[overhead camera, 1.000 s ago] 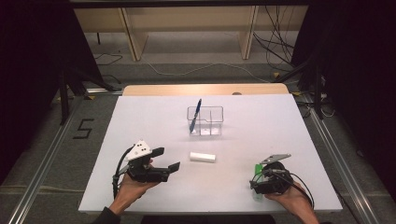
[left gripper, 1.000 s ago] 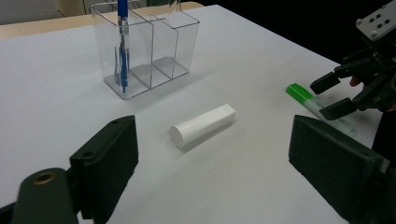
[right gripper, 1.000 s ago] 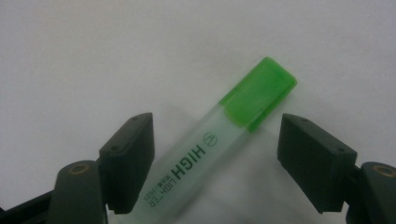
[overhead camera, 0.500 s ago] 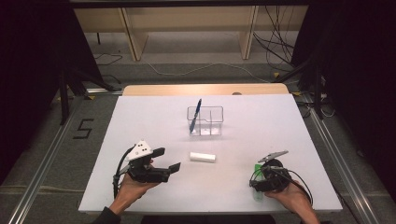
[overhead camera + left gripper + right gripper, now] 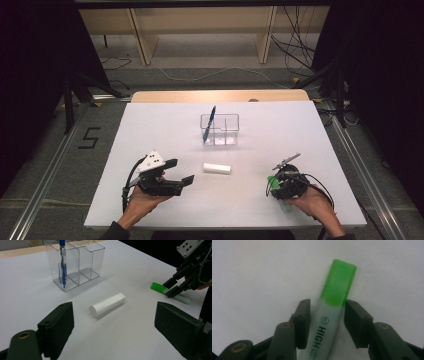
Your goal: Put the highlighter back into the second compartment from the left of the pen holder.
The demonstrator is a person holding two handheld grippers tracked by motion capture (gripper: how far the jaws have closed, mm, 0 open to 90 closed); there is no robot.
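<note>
A green-capped highlighter (image 5: 337,282) lies on the white table near its front right, and it also shows in the high view (image 5: 271,184) and the left gripper view (image 5: 157,287). My right gripper (image 5: 327,312) straddles it with one jaw on each side. The jaws have just been closing and stand close to the barrel, with a thin gap on the left, so it is open. My left gripper (image 5: 180,171) hovers wide open (image 5: 112,322) at the front left, facing a white cylinder (image 5: 108,304) lying mid-table (image 5: 217,168). The right gripper (image 5: 172,287) shows farther off in the left gripper view.
A clear three-part organizer (image 5: 220,130) stands behind the cylinder, with a blue pen (image 5: 210,122) upright in its left compartment (image 5: 62,265). The table's front edge runs just under both hands. A wooden strip borders the far edge.
Both hands keep their places. The right gripper's jaws look slightly narrower over the highlighter than a second ago.
</note>
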